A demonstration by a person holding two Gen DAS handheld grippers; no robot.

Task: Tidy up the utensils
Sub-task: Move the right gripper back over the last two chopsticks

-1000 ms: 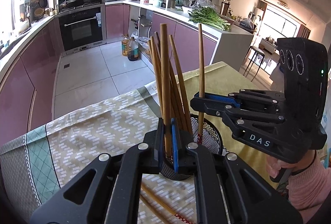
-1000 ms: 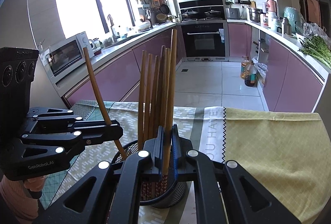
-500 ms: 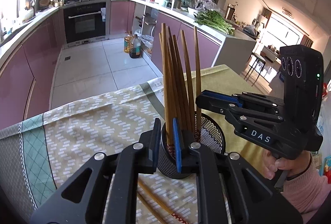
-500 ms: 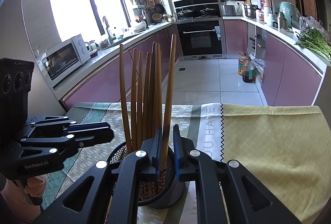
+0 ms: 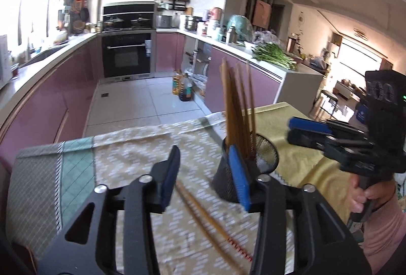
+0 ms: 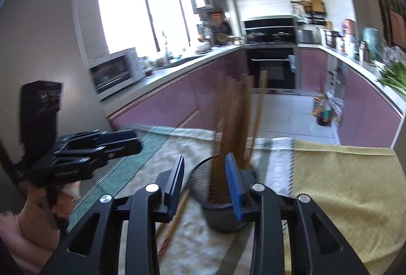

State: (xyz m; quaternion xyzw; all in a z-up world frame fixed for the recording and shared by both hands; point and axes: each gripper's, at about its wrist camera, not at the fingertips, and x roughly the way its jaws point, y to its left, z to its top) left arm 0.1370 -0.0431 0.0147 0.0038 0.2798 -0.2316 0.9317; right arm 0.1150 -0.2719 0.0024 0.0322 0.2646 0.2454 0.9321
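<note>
Left gripper (image 5: 205, 171): fingers apart and opening, nothing held. Right gripper (image 6: 206, 182): fingers apart and opening, nothing held. Wooden chopsticks (image 5: 237, 107) stand upright in the black mesh holder (image 5: 265, 155) on the cloth-covered surface (image 5: 132, 145). A loose pair of chopsticks (image 5: 203, 214) lies just beside the holder.

Daylight is pouring thru a big window (image 6: 142, 13) onto pink cabinets (image 5: 45, 107). Black oven (image 5: 127, 54) is sitting at the far wall, pale tile floor (image 5: 142, 100) glaring.
</note>
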